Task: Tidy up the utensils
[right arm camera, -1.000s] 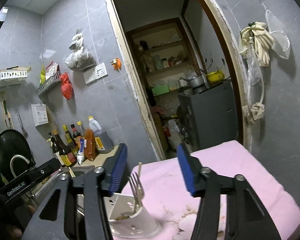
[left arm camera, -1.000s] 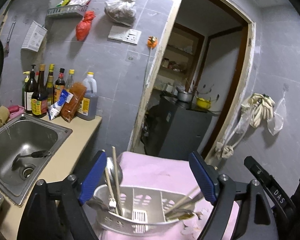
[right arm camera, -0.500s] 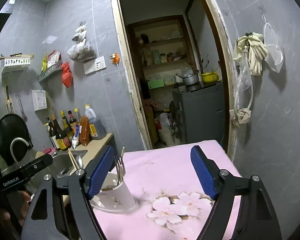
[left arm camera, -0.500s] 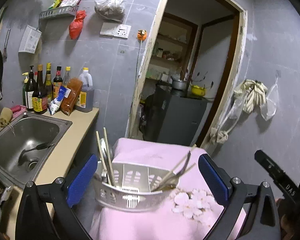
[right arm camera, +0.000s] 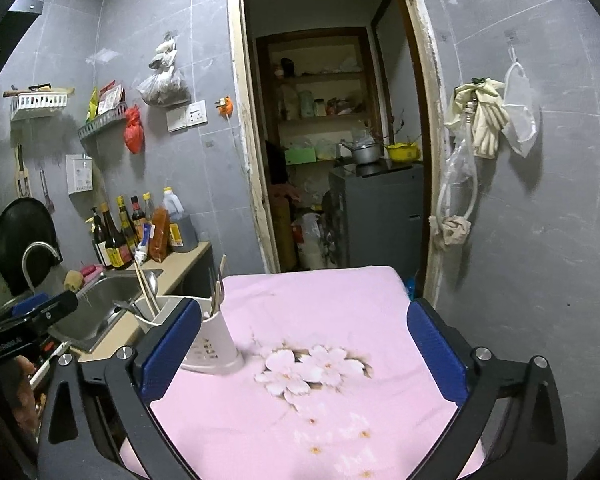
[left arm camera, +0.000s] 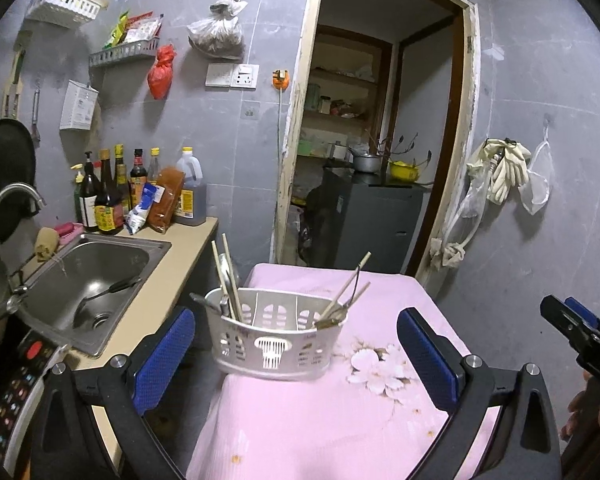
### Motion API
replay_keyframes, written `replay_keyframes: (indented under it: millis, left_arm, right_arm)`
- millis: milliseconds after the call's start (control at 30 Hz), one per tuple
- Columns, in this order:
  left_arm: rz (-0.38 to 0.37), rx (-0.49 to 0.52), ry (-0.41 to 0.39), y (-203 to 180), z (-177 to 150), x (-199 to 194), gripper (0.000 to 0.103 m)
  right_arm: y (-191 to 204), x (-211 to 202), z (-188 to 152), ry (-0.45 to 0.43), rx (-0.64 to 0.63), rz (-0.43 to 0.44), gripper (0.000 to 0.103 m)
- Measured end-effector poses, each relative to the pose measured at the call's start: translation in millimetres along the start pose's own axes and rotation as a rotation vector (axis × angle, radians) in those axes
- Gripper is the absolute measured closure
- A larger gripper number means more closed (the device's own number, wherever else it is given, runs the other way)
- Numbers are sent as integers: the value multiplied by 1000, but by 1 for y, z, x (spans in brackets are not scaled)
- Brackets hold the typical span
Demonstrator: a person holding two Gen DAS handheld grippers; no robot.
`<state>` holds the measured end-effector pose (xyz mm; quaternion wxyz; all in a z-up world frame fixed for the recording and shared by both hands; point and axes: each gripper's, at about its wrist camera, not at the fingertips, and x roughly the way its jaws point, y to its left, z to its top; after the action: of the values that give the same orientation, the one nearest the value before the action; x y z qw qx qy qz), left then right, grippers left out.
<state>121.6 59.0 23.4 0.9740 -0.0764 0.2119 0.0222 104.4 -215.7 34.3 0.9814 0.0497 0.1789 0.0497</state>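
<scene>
A white slotted utensil caddy (left arm camera: 276, 336) stands upright near the left edge of the pink flowered tablecloth (left arm camera: 340, 420). Chopsticks (left arm camera: 226, 276) and a spoon lean in its left compartment, with more chopsticks and forks (left arm camera: 340, 304) in its right one. My left gripper (left arm camera: 296, 320) is open and drawn back, its blue pads apart from the caddy on both sides. In the right wrist view the caddy (right arm camera: 212, 344) sits just beyond the left finger. My right gripper (right arm camera: 306, 312) is still opening, with only tablecloth between its pads. Each gripper shows at the edge of the other's view.
A steel sink (left arm camera: 84, 280) with a ladle (left arm camera: 108, 292) in it and a faucet lies left of the table. Sauce bottles (left arm camera: 108, 200) line the counter's back. A cooker control panel (left arm camera: 20, 376) sits at bottom left. A doorway with a grey cabinet (left arm camera: 372, 216) opens behind the table.
Both grippers pulled back from the caddy and their jaws spread wider. The caddy stays on the cloth, now smaller and farther off in both views.
</scene>
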Motion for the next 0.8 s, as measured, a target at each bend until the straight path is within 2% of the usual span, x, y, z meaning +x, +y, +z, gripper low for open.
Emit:
replay_keyframes:
  millis: [300,600,800]
  left_arm:
    - [2,33,18,-9,-25,-43,1]
    - [2,41,1,-16,-43,-82,1]
    - [-14,1,-12,-17,-58,-102,1]
  right_arm:
    - [-14,-51,-16,2,-4,-12,2]
    - [-15,-93,-31,12,-51,4,2]
    - [-22,-109,-38,18,-55,0,2]
